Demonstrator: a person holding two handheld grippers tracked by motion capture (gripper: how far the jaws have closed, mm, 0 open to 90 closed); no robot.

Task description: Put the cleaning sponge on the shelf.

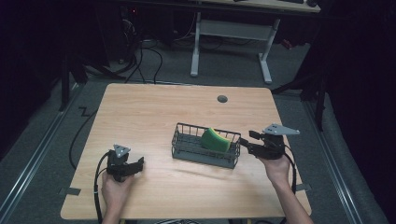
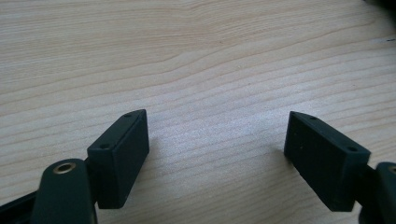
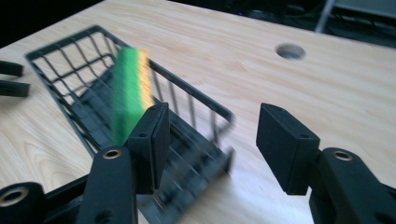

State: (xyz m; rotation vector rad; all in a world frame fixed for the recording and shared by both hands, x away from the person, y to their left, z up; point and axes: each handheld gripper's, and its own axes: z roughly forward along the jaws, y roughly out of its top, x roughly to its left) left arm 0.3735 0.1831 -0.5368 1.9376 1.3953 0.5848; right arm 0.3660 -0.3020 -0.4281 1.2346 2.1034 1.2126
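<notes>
A dark wire basket (image 1: 198, 157) stands on the wooden table (image 1: 149, 107), right of its middle. A green sponge with a yellow face (image 1: 215, 140) leans on edge inside it, at the right end. My right gripper (image 1: 249, 142) is just off the basket's right end, jaws open and pointing at it with nothing between them. In the right gripper view the gripper (image 3: 212, 135) hangs over the basket's near corner (image 3: 219, 116), and the sponge (image 3: 127, 93) is blurred. My left gripper (image 1: 140, 164) rests open near the front left, over bare wood (image 2: 217, 140).
A round cable hole (image 1: 222, 99) sits at the table's back right, also in the right gripper view as the hole (image 3: 290, 51). Beyond the table are white desk legs (image 1: 266, 60) and floor cables (image 1: 140, 60). The left gripper's jaws (image 3: 10, 79) show far off.
</notes>
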